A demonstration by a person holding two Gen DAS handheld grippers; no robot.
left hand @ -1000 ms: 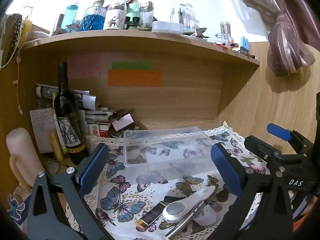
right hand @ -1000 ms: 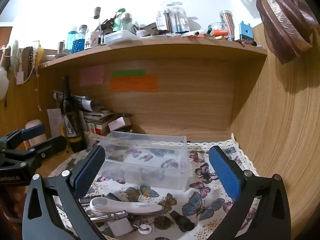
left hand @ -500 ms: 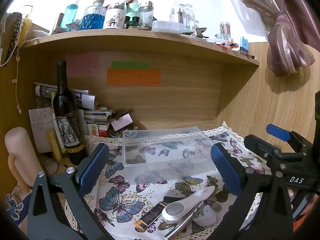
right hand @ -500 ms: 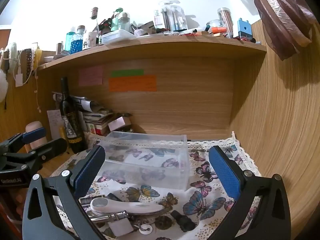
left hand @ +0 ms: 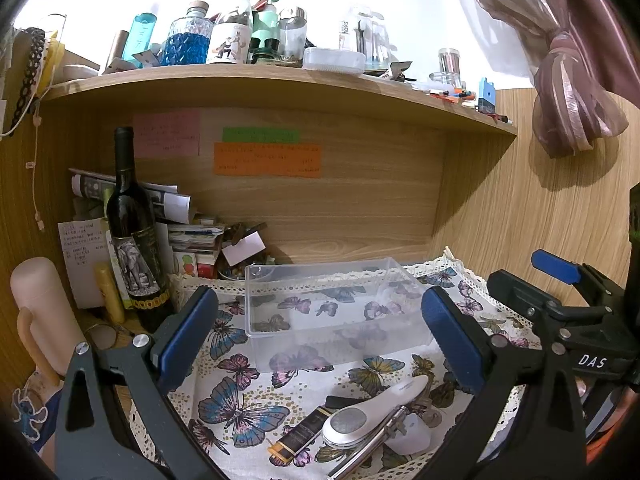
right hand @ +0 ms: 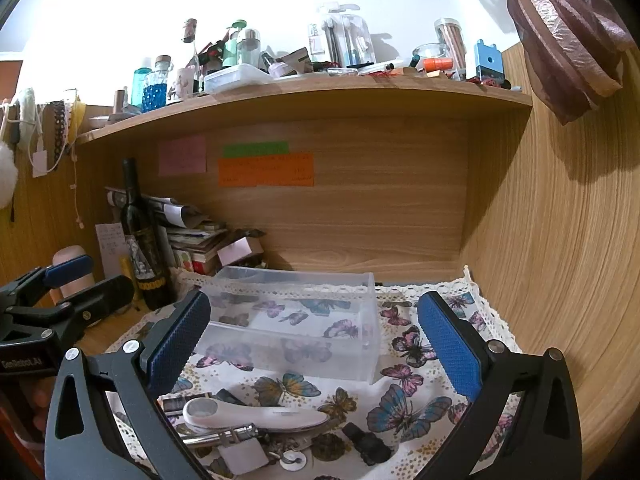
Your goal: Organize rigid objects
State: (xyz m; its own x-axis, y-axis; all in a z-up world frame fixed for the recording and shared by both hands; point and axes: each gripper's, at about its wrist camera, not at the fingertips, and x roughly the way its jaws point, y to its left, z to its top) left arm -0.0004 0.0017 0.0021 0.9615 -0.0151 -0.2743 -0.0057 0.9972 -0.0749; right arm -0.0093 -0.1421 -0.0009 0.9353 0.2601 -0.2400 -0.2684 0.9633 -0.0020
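An empty clear plastic bin (left hand: 332, 304) (right hand: 296, 320) sits on a butterfly-print cloth (left hand: 240, 404) (right hand: 404, 404). In front of it lies a small pile: a white oval handheld device (left hand: 372, 412) (right hand: 256, 414), a black tube with a gold end (left hand: 300, 434), a metal tool (left hand: 368, 448) (right hand: 224, 436), a white square piece (right hand: 242, 458) and a small black piece (right hand: 368, 446). My left gripper (left hand: 320, 340) is open and empty above the pile. My right gripper (right hand: 312, 344) is open and empty, also facing the bin.
A dark wine bottle (left hand: 134, 236) (right hand: 140, 236), a pink flask (left hand: 40, 312), stacked papers and boxes (left hand: 192, 240) crowd the back left. A wooden shelf (left hand: 280, 80) full of bottles hangs overhead. A wooden wall (right hand: 560, 260) bounds the right side.
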